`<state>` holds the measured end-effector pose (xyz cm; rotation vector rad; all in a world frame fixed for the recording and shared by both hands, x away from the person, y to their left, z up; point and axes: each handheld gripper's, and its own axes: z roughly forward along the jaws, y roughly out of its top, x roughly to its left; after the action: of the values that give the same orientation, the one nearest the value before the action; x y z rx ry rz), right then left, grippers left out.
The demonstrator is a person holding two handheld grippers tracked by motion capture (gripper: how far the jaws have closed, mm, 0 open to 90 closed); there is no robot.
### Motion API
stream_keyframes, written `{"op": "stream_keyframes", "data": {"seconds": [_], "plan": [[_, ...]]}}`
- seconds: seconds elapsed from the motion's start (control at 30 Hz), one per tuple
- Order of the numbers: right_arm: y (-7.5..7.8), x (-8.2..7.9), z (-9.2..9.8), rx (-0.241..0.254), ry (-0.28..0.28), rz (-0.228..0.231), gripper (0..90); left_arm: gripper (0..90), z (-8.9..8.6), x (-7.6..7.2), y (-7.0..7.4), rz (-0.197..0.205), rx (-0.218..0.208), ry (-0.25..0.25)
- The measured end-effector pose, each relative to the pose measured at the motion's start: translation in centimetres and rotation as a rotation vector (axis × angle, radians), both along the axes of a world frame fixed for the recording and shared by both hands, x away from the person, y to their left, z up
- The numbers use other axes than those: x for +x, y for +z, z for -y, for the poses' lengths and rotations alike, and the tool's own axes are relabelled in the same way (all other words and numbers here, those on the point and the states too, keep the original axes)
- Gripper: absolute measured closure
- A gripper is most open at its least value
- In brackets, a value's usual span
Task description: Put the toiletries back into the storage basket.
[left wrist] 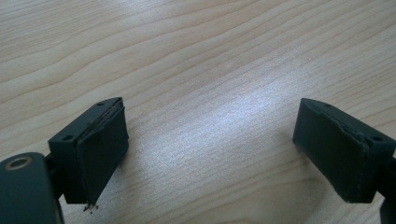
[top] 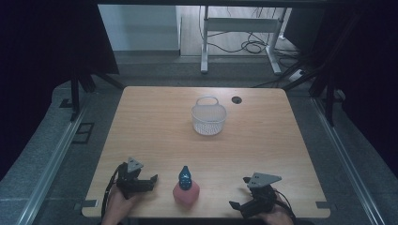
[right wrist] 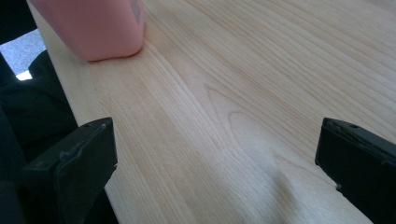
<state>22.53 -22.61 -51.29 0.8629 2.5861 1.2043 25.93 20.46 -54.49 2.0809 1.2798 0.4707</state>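
A pink bottle (top: 187,192) with a blue spray cap (top: 185,176) stands near the front edge of the wooden table (top: 155,131), between my two grippers. To its left rests my left gripper (top: 149,183), open, its jaws pointing right toward the bottle. In the left gripper view, that gripper (left wrist: 210,122) has bare wood between its jaws. To the bottle's right, my right gripper (top: 240,192) is open and points left. In the right gripper view, the bottle's pink base (right wrist: 98,28) sits ahead at the upper left of that gripper (right wrist: 217,135).
A white mesh basket (top: 209,120) with a handle stands at the far middle of the table, beside a dark cable hole (top: 236,100). Beyond the table is a white desk frame (top: 239,26) with cables on the floor. Dark curtains flank both sides.
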Motion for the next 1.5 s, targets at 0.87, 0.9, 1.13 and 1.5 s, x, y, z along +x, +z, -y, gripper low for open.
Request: {"op": "stream_keyframes", "data": {"seconds": [0.87, 0.9, 1.13, 1.5], "plan": [[2.4, 0.5, -4.7, 0.074, 0.099, 0.032, 4.9, 10.0, 0.0, 0.0, 0.0, 0.001, 0.001, -0.001], [2.5, 0.5, -4.9, 0.075, 0.102, 0.031, 5.0, 10.0, 0.0, 0.0, 0.0, 0.001, 0.001, -0.001], [3.2, 0.6, -5.9, 0.076, 0.132, 0.030, 7.0, 10.1, 0.0, 0.0, 0.0, 0.001, 0.001, -0.001], [4.1, 0.7, -7.5, 0.079, 0.175, 0.033, 12.2, 10.0, 0.0, 0.0, 0.0, 0.000, 0.000, 0.000]]}}
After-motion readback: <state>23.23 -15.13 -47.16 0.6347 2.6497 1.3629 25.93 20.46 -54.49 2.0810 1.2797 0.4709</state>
